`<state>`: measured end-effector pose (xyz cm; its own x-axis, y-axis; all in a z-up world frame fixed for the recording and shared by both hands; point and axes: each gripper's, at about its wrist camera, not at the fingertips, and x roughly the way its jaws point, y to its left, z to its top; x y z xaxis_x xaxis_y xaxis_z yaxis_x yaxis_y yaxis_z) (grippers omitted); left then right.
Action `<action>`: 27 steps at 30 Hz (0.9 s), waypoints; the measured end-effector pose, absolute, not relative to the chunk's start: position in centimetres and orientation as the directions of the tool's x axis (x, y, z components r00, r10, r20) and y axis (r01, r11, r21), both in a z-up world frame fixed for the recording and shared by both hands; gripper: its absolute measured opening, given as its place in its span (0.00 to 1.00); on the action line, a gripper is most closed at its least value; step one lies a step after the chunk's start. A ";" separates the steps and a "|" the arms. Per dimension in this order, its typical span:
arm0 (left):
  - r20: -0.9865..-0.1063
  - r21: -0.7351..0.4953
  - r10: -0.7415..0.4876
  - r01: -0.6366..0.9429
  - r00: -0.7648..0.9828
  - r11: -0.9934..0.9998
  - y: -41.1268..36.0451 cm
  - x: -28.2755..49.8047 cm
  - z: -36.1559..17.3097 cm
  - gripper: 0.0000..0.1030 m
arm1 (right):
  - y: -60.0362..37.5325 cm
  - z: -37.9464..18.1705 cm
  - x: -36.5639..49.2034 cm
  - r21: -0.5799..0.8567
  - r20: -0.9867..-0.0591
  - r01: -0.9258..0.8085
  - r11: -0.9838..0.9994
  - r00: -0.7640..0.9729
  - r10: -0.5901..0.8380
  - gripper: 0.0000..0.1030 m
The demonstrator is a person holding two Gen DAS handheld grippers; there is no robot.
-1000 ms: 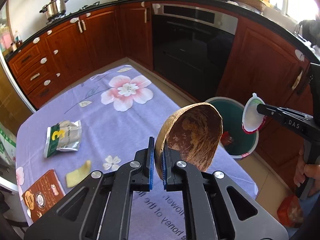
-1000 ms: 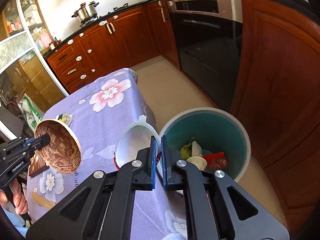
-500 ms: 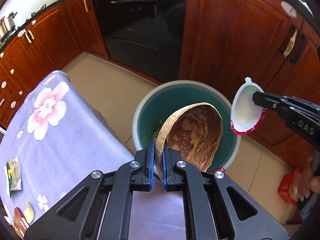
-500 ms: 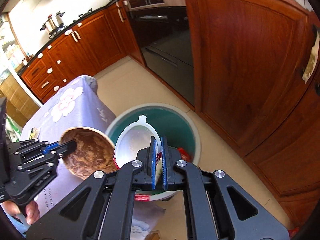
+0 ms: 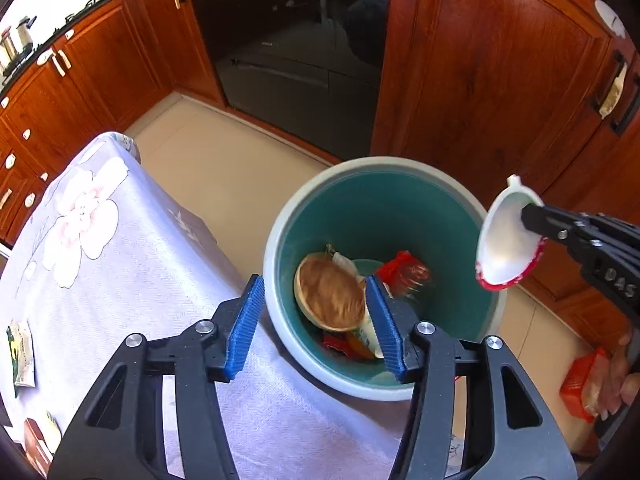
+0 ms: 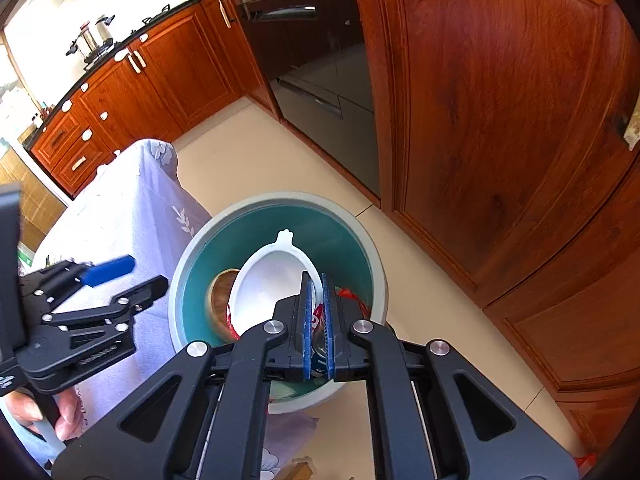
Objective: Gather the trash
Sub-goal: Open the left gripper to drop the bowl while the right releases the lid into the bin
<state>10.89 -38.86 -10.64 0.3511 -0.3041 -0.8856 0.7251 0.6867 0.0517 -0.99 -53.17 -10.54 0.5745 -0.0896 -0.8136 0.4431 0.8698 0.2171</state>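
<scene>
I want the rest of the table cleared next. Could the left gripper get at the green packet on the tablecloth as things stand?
Probably yes. The left gripper, jaws just opened and empty, hangs over the bin; the green packet lies uncovered on the tablecloth, with nothing between.

We see glossy varnished wood cabinets [image 6: 500, 100], a smooth plastic bin [image 5: 280, 240], a rough fibrous coconut shell [image 5: 330, 296], a woven matt tablecloth [image 5: 120, 280], and matt black plastic grippers with ribbed blue pads [image 5: 246, 320].
</scene>
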 end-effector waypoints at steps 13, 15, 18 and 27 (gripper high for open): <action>-0.873 0.025 -0.330 0.709 0.358 0.705 -36.2 10.8 -9.0 0.72 | -51.7 -12.9 1.9 0.223 -0.852 0.425 0.877 0.522 -0.036 0.30; -0.869 0.021 -0.337 0.707 0.362 0.707 -35.9 10.8 -8.7 0.74 | -51.3 -12.7 1.9 0.213 -0.845 0.428 0.878 0.532 -0.054 0.60; -0.867 0.011 -0.345 0.705 0.360 0.709 -35.8 10.8 -8.6 0.77 | -51.0 -12.4 2.0 0.207 -0.846 0.425 0.881 0.530 -0.057 0.75; -0.858 -0.007 -0.366 0.705 0.360 0.709 -34.7 10.7 -8.0 0.86 | -50.1 -12.0 2.4 0.230 -0.869 0.443 0.867 0.494 -0.022 0.86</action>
<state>10.68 -34.73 -8.02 0.3604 -0.3662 -0.8579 0.7047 0.7095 -0.0068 2.40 -50.11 -12.01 0.4937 -0.0217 -0.8694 0.4426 0.8668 0.2297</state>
